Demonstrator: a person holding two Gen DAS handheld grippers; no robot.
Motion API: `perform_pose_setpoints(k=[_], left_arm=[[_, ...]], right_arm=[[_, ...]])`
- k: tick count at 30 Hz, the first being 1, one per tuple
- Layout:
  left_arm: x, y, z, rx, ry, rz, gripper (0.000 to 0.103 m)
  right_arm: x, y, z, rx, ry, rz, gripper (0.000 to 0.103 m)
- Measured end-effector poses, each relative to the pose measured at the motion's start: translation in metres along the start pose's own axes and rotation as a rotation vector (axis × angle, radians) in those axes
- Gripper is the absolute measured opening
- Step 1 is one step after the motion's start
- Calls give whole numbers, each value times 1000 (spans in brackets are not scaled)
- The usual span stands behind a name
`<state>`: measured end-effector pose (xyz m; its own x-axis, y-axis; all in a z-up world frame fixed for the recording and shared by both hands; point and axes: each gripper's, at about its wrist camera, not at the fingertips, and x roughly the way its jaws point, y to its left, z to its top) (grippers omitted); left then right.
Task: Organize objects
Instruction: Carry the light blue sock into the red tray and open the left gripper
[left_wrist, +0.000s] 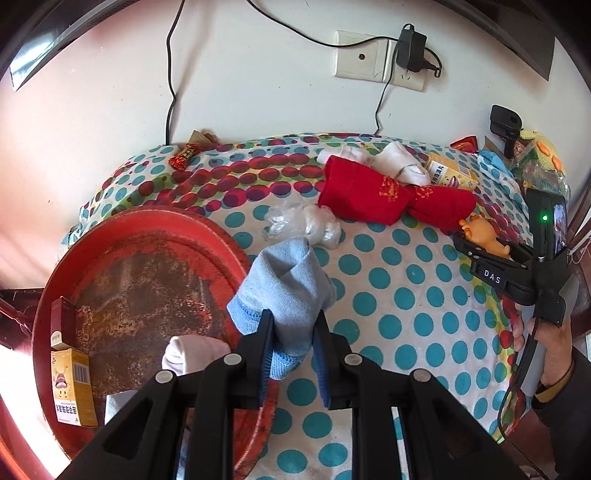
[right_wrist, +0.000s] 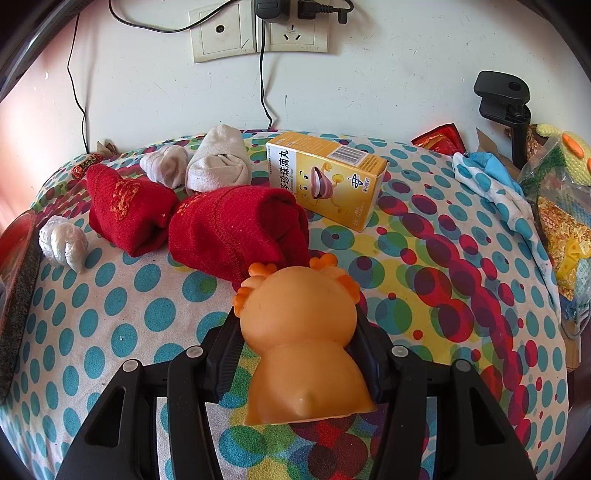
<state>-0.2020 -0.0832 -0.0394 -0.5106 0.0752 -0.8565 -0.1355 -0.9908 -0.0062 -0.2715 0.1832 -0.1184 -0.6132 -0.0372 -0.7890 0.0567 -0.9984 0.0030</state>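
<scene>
Here a polka-dot blanket covers the whole surface below a white wall with a double socket plate. At the blanket's left side sits a big round red tray, its worn middle rusty brown; inside it lie a yellow box with a small dark red box just beside it, and a rolled white sock near the tray's front. Toward the wall, two red socks lie touching each other, with two white sock rolls just behind them and a second yellow box lying flat to their right. A crumpled clear plastic wad rests between the tray and the red socks. The left gripper is clamped on a light blue sock, held up over the tray's right rim. The right gripper is closed on an orange toy figure, its back to the camera, above the blanket in front of the red socks; a hand grasps that gripper's handle.
</scene>
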Motion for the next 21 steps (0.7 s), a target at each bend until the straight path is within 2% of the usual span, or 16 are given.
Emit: perform_pose_setpoints(k=[16, 21], left_arm=[[-4, 118, -13, -144, 41, 179, 20], [3, 149, -16, -196, 68, 182, 20]], right_arm=[[0, -1, 0, -1, 0, -1, 52], [0, -1, 1, -1, 1, -1, 52]])
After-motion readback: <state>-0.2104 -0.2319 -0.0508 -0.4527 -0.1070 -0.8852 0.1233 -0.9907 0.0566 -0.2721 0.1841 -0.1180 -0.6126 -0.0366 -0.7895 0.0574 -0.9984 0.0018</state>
